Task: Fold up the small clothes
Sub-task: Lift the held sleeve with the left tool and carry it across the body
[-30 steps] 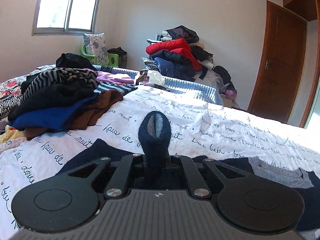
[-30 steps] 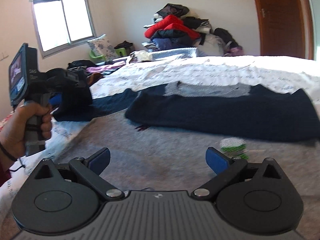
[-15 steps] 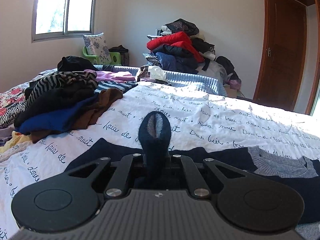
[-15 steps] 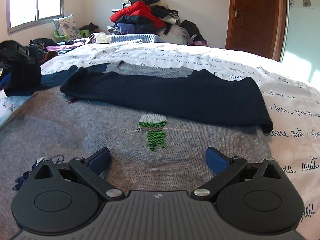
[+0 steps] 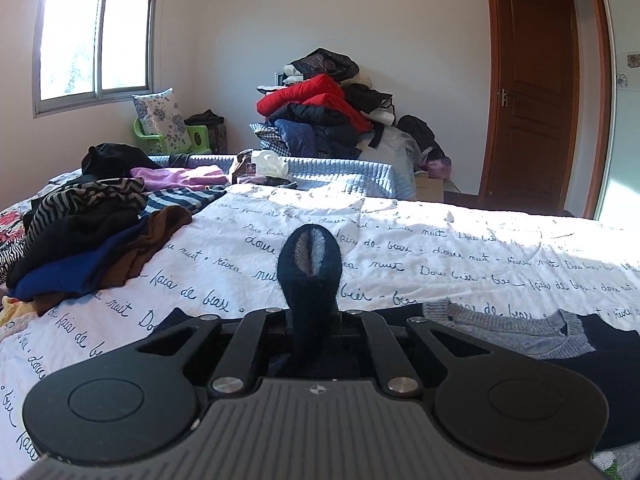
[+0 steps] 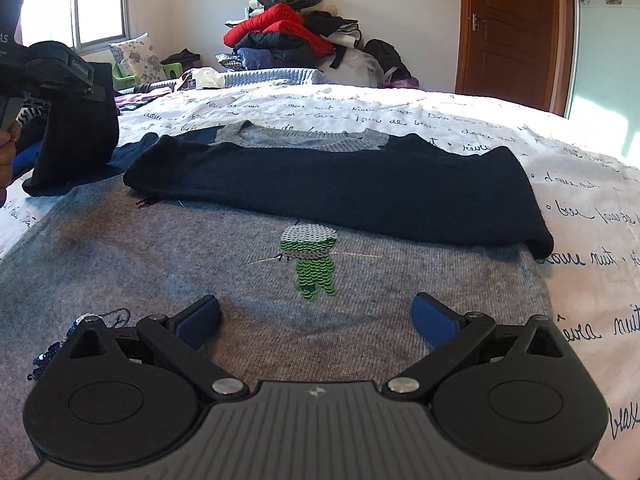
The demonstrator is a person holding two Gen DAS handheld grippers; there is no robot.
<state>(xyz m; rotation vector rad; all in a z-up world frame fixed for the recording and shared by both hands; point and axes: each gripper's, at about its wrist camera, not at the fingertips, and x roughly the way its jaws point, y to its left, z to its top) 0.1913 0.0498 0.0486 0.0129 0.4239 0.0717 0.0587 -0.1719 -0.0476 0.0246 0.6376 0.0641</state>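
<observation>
A grey sweater (image 6: 160,248) with navy sleeves and a green sequin figure (image 6: 310,264) lies flat on the bed. One navy sleeve (image 6: 340,184) is folded across its chest, below the grey collar (image 6: 300,140). My left gripper (image 5: 311,320) is shut on the other sleeve's navy cuff (image 5: 310,264), which sticks up between the jaws. In the right wrist view that left gripper (image 6: 60,68) is raised at the far left, and the held sleeve (image 6: 76,140) hangs from it. My right gripper (image 6: 316,316) is open just above the grey body, with nothing between its blue pads (image 6: 432,316).
A stack of folded clothes (image 5: 80,240) sits on the bed's left side. A tall heap of clothes (image 5: 328,112) rises behind the bed, with a brown door (image 5: 532,100) to the right. The white bedcover (image 5: 440,248) with script runs right of the sweater.
The left gripper has risen and moved across with the sleeve, which now hangs lifted off the bed. The right gripper dropped toward the sweater's middle earlier and has since kept still.
</observation>
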